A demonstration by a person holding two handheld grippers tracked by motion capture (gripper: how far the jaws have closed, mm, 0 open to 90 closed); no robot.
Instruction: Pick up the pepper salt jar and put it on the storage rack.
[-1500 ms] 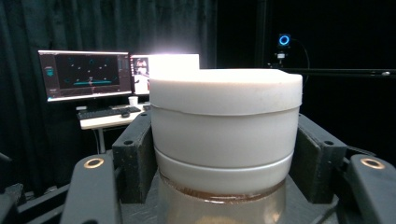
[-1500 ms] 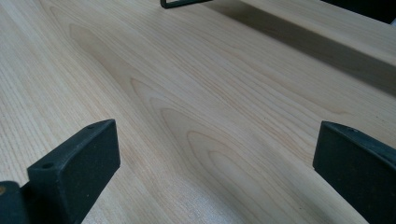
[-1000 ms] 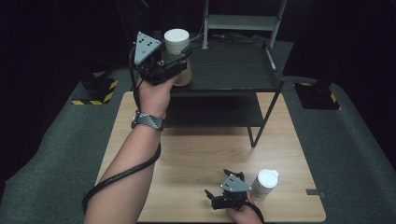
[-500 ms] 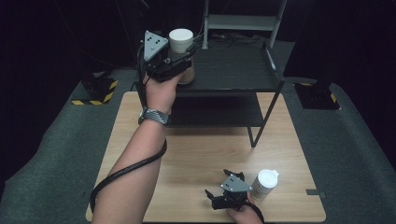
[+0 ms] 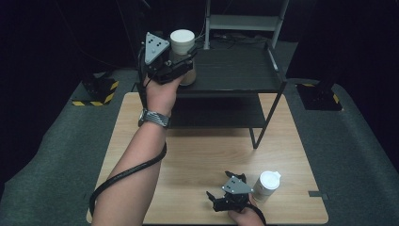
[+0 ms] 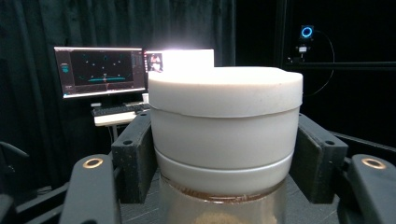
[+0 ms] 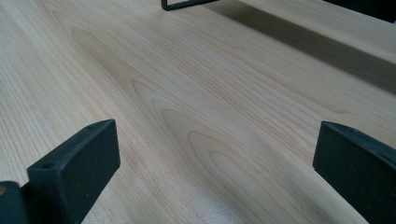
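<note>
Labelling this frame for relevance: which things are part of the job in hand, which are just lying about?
In the job:
- left tool, shut on the lidded cup
- black shelf rack, top shelf, where that cup is held

Lying about:
- second lidded cup, upright on the wooden table
- right tool, open, nothing between its jaws
- monitors behind

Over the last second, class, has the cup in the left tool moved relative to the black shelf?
Yes. The cup, clamped in the left tool, has shifted right and farther over the shelf's top left corner.
</note>
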